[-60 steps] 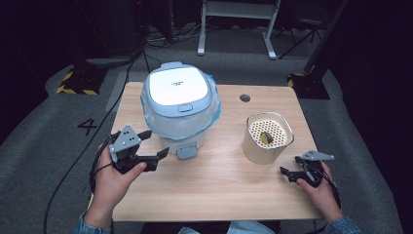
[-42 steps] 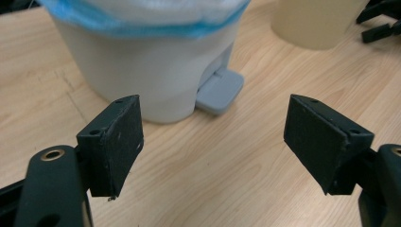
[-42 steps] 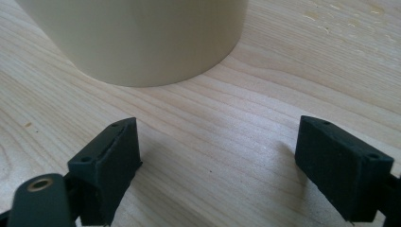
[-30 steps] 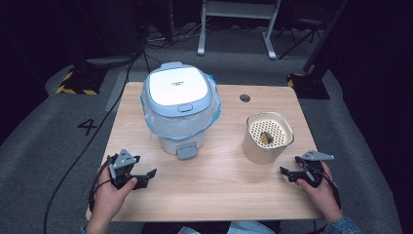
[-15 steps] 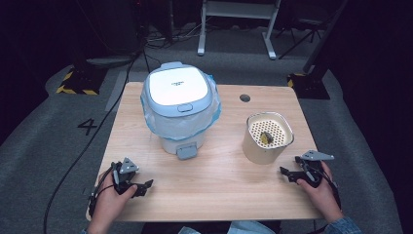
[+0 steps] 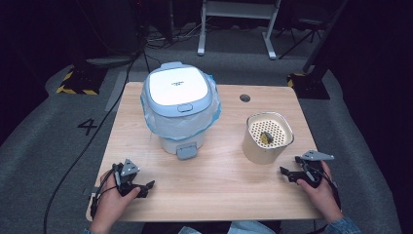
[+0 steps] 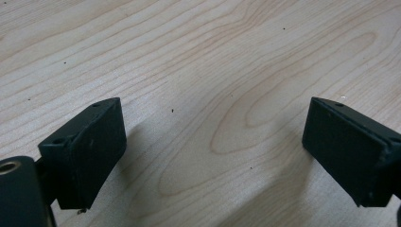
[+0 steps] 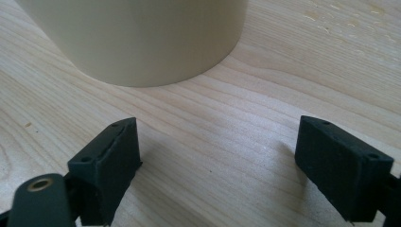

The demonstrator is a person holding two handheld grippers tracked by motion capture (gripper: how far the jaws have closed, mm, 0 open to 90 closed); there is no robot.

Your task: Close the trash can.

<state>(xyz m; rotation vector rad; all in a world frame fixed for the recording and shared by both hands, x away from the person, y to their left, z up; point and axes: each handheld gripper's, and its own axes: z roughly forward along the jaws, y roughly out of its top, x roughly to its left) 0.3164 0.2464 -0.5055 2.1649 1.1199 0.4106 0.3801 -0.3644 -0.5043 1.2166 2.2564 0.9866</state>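
Resting on desk (image 6: 219,185), jaws wide, empty: right tool (image 6: 292,174) just beside cream canister (image 6: 267,138); left tool (image 6: 141,187) farther off.

Black claw (image 6: 146,187) with grey triangular plate, black cable, denim cuffs

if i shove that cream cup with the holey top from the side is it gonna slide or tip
The cream cup looks wide for its height, with a broad flat base on the wooden table, so it would probably slide rather than tip. Its smooth wall suggests light plastic, likely slippery against hard pads. The small dark piece on its perforated top looks loose and might shift.
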